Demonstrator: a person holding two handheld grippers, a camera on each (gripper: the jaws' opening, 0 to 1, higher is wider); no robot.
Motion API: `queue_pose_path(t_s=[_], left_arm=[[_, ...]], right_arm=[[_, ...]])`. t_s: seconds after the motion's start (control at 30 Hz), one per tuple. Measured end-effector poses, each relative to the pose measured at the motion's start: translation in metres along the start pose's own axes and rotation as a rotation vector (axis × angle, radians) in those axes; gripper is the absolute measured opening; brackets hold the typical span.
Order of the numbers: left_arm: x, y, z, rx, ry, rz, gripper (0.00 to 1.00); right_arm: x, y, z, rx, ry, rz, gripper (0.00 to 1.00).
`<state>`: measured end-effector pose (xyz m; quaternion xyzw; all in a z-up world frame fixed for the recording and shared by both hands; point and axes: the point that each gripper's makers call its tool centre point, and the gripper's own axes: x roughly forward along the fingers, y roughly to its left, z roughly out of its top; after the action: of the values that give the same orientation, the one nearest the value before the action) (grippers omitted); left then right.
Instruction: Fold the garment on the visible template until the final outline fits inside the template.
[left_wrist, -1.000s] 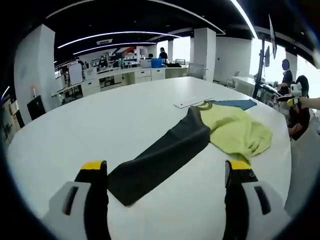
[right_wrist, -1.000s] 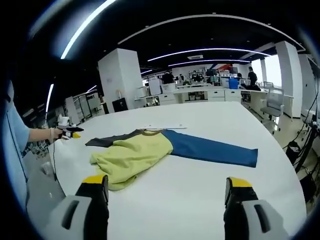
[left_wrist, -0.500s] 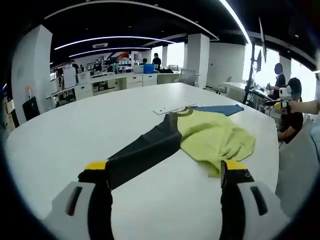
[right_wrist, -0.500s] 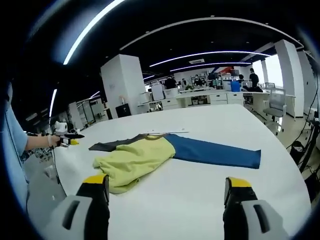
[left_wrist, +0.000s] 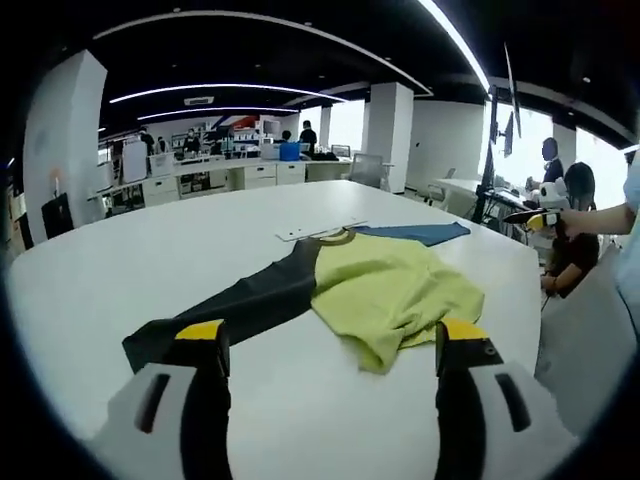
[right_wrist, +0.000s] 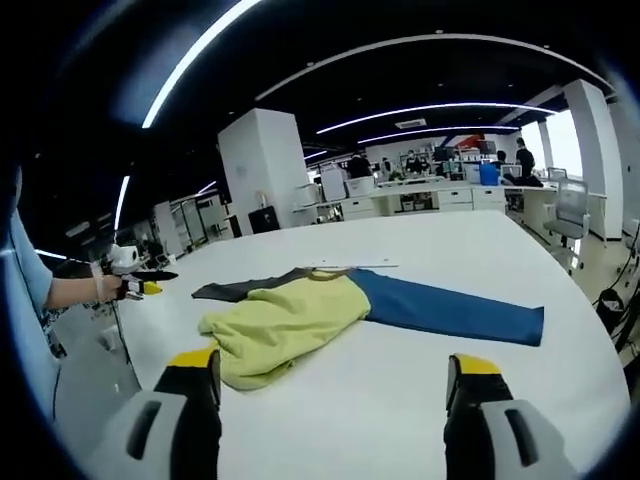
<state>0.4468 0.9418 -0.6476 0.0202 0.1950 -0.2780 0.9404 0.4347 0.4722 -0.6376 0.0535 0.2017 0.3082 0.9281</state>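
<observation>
Both tools hover spread-jawed and empty above the white table (left_wrist: 120, 270): the left gripper (left_wrist: 325, 345) faces the garment's (left_wrist: 385, 290) black sleeve (left_wrist: 235, 305), while the right gripper (right_wrist: 330, 375) faces its rumpled yellow body and flat blue sleeve (right_wrist: 450, 312).

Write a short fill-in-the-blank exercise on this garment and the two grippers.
1. The garment's body is ____ in colour.
2. In the right gripper view, the sleeve stretched out flat is ____.
3. In the left gripper view, the sleeve reaching toward the left gripper is ____.
4. The jaws of the right gripper stand ____, holding nothing.

Missing words: yellow; blue; black; open
</observation>
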Motion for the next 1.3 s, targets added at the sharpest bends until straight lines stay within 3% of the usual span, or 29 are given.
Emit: queue_pose_path(t_s=[0.3, 0.4, 0.53, 0.63, 0.73, 0.83, 0.9, 1.0, 1.03, 1.13, 1.3], left_arm=[[0.002, -0.031, -0.007, 0.015, 0.018, -0.021, 0.72], [0.007, -0.039, -0.014, 0.045, 0.046, -0.034, 0.65], [0.018, -0.047, -0.027, 0.084, 0.080, -0.042, 0.49], [0.031, -0.052, -0.043, 0.130, 0.119, -0.040, 0.37], [0.043, -0.054, -0.059, 0.142, 0.164, -0.043, 0.32], [0.050, -0.050, -0.078, 0.269, 0.259, -0.026, 0.26], [0.055, -0.049, -0.084, 0.283, 0.289, -0.021, 0.20], [0.063, -0.052, -0.083, 0.295, 0.282, -0.025, 0.17], [0.065, -0.050, -0.083, 0.346, 0.294, -0.026, 0.17], [0.072, -0.050, -0.086, 0.400, 0.309, -0.027, 0.18], [0.074, -0.054, -0.091, 0.431, 0.330, -0.050, 0.16]], right_arm=[[-0.001, 0.004, -0.003, 0.003, -0.007, 0.020, 0.94], [-0.002, 0.004, -0.004, 0.009, -0.011, 0.019, 0.94], [-0.004, 0.003, -0.006, 0.009, -0.007, 0.019, 0.94], [-0.007, 0.002, -0.007, 0.022, -0.013, 0.013, 0.94], [-0.010, 0.000, -0.009, 0.030, -0.014, 0.006, 0.94], [-0.013, -0.002, -0.009, 0.042, -0.023, 0.000, 0.94], [-0.014, -0.003, -0.010, 0.046, -0.026, -0.005, 0.94], [-0.015, -0.004, -0.012, 0.059, -0.033, -0.010, 0.94], [-0.016, -0.004, -0.013, 0.062, -0.034, -0.013, 0.94], [-0.016, -0.003, -0.016, 0.072, -0.033, -0.017, 0.94], [-0.020, -0.004, -0.018, 0.087, -0.038, -0.029, 0.93]])
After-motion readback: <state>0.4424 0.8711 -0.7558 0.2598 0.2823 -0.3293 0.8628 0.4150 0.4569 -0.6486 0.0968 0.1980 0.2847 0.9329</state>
